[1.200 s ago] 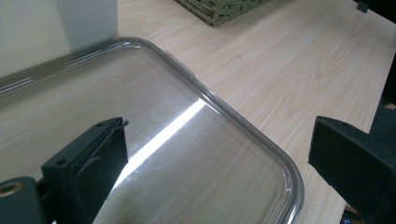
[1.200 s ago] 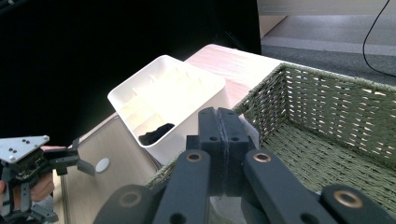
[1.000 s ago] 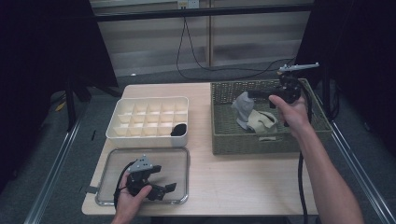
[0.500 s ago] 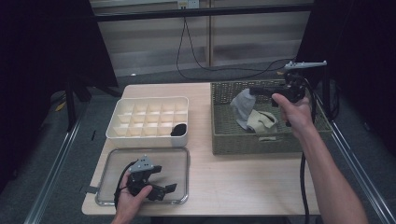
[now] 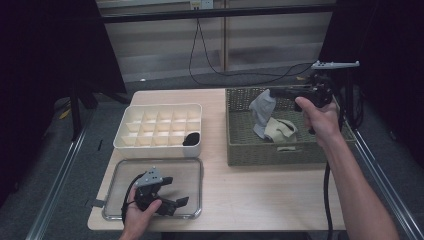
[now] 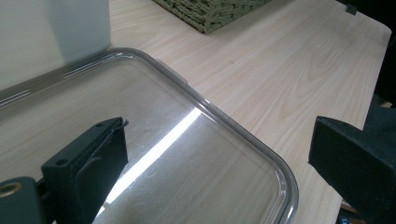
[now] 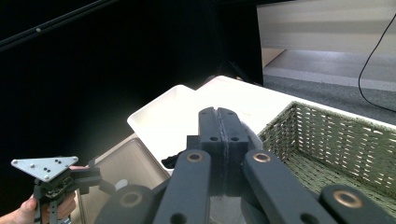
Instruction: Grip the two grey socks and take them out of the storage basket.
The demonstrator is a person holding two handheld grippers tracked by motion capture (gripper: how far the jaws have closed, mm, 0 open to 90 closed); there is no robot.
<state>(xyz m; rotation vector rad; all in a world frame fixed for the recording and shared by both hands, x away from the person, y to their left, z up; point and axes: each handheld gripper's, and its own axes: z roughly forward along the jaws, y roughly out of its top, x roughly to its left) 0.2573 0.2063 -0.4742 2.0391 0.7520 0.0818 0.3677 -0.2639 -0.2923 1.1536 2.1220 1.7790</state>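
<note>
The right gripper (image 5: 272, 93) has its fingers closed on the top of a grey sock (image 5: 261, 114), which hangs straight down, long axis vertical, toe toward the woven basket (image 5: 280, 154) beneath. The divided white organiser (image 5: 158, 129) lies to its left. The left gripper (image 5: 172, 202), fingers apart and empty, rests on the clear tray (image 5: 192, 172) on the surface.

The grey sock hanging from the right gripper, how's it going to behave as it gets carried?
The grey sock drapes limp from the right gripper, so it is probably floppy and may swing. It looks light, being thin cloth. Its lower end hangs near the woven basket and a beige sock, so it might drag.
</note>
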